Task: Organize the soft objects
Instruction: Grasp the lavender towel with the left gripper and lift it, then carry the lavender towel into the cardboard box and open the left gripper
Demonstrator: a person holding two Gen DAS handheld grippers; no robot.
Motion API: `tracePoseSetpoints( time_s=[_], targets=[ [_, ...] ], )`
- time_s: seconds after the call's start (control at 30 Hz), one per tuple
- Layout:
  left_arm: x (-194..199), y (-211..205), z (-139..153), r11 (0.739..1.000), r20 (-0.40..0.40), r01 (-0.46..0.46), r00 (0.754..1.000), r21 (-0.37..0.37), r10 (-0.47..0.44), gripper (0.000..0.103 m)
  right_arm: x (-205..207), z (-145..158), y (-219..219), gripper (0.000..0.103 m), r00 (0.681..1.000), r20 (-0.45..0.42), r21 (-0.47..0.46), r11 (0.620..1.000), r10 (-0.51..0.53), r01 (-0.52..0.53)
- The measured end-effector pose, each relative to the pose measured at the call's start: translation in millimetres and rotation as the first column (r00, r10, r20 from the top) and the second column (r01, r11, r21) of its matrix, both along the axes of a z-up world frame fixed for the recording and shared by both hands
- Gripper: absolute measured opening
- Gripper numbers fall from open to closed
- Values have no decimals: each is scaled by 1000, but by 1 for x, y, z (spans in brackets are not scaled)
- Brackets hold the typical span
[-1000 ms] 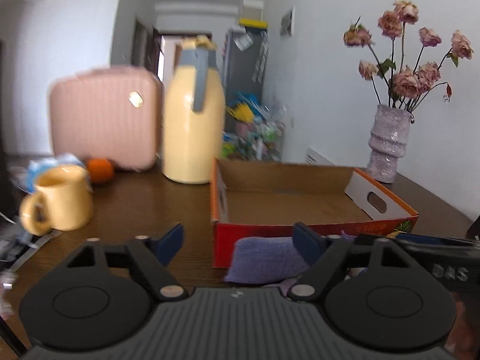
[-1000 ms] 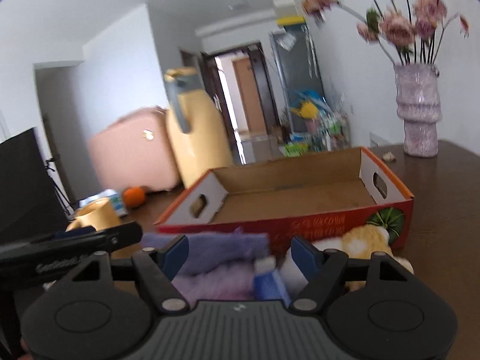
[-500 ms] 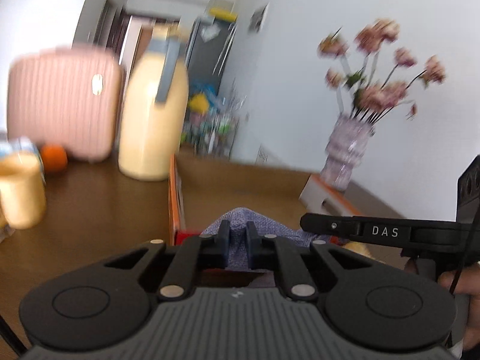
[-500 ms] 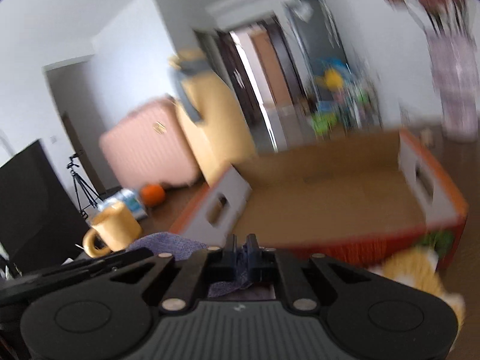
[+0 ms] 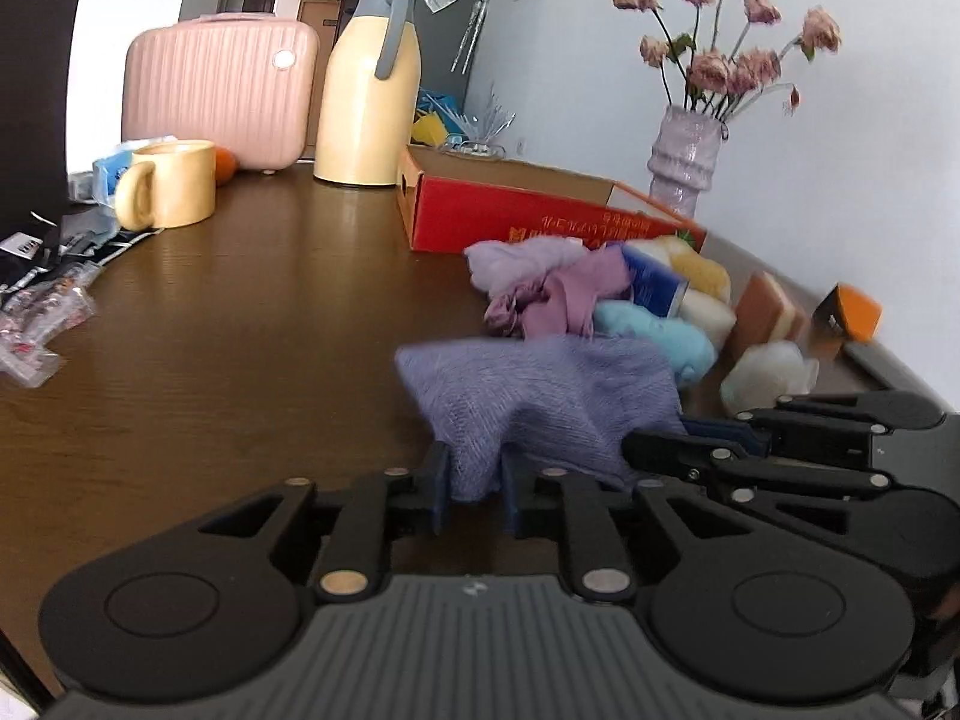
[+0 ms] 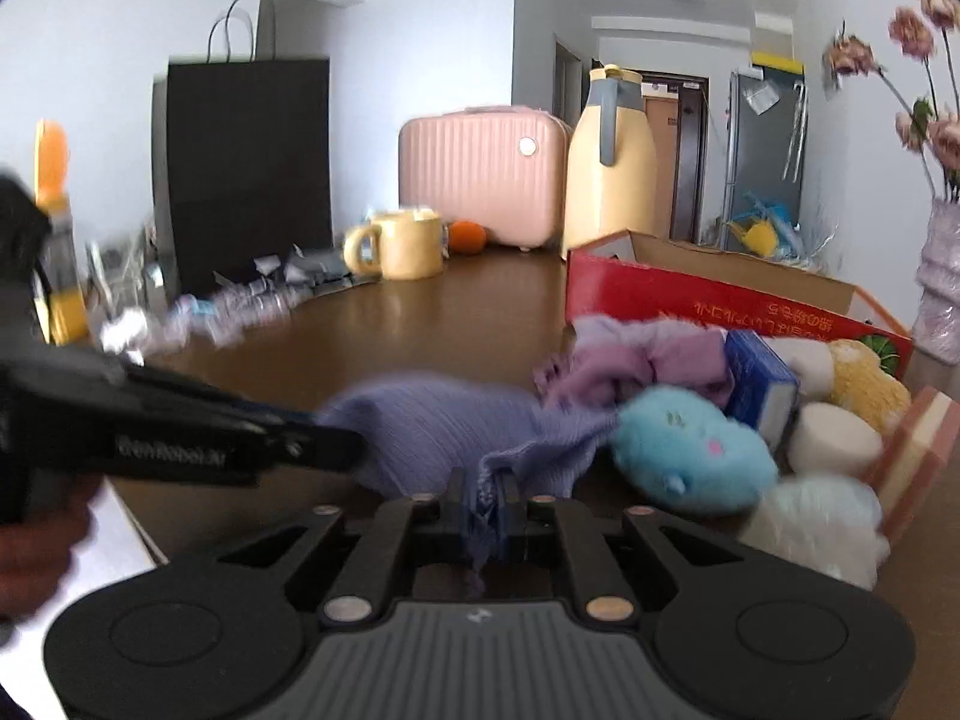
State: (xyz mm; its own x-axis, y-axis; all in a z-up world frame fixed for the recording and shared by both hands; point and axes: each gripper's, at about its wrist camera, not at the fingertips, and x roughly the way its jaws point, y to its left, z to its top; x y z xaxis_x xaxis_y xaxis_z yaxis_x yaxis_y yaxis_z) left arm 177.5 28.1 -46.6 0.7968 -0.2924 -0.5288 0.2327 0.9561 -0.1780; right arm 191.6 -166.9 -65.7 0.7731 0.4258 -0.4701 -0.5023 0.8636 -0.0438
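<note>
Gripping one corner of the purple knit cloth (image 5: 540, 402), left gripper (image 5: 474, 495), jaws easing apart yet pads still against a bunched fold of the fabric. Pinching another corner of the same cloth (image 6: 444, 426), right gripper (image 6: 486, 510), jaws almost fully closed, thin fold clamped between them. Cloth stretched between the two grippers, just above the brown table (image 5: 240, 330), in front of the red cardboard box (image 5: 528, 222).

Left to right, all taken relative to that red box:
- Well to its left, near the table edge: crinkled clear wrappers (image 5: 36, 324).
- Left and slightly behind: yellow mug (image 5: 174, 183), with an orange fruit (image 5: 225, 165) just beyond it.
- Behind-left: pink suitcase (image 5: 219, 93).
- Just behind its left end: tall yellow jug (image 5: 366, 84) with grey handle.
- Directly in front, touching or nearly so: heap of soft things — lilac and mauve cloths (image 5: 540, 288), blue packet (image 5: 651, 285), pale blue plush (image 6: 690, 450), yellow plush (image 6: 864, 384), white plush pieces (image 6: 834, 438).
- In front to the right: pink-and-cream striped block (image 6: 918, 450).
- Behind its right end: pale vase (image 5: 684, 162) of dried pink flowers (image 5: 732, 54).

Box (image 6: 720, 294) itself open-topped, inside not clearly visible from either wrist view.
</note>
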Motion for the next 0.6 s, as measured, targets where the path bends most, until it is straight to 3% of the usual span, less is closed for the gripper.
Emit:
tracePoseSetpoints(
  time_s=[0.03, 0.1, 0.13, 0.2, 0.37, 0.47, 0.53, 0.6],
  targets=[
    [-4, 1, 1, 1000, 7, 4, 1000, 6, -4, 54, -1, -1, 1, 13, 1000, 0, -18, 999, -26, 26],
    [-12, 8, 10, 1000, 37, 14, 999, -22, -13, 75, -5, 3, -8, 22, 998, -17, 24, 998, -55, 56],
    [-16, 11, 14, 999, 67, 15, 998, -36, -12, 76, -6, 7, -14, 26, 998, -35, 72, 996, -52, 54],
    [-17, 17, 23, 998, 100, 1, 995, -61, 5, 76, -9, 12, -27, 43, 996, -64, 161, 984, -69, 78],
    [11, 14, 17, 997, 30, -31, 999, -64, 33, 68, 15, 8, -30, 45, 977, -118, 204, 958, -179, 201],
    [28, 24, 9, 986, -29, -39, 999, -161, 35, 62, 28, -3, -24, 45, 960, -172, 204, 946, -221, 254],
    [36, 28, 7, 978, -64, -50, 997, -201, 38, 48, 30, -9, -21, 46, 959, -177, 199, 946, -220, 254],
    [37, 27, 6, 982, -65, -39, 998, -187, 27, 35, 26, -12, -14, 45, 967, -134, 155, 959, -219, 238]
  ],
)
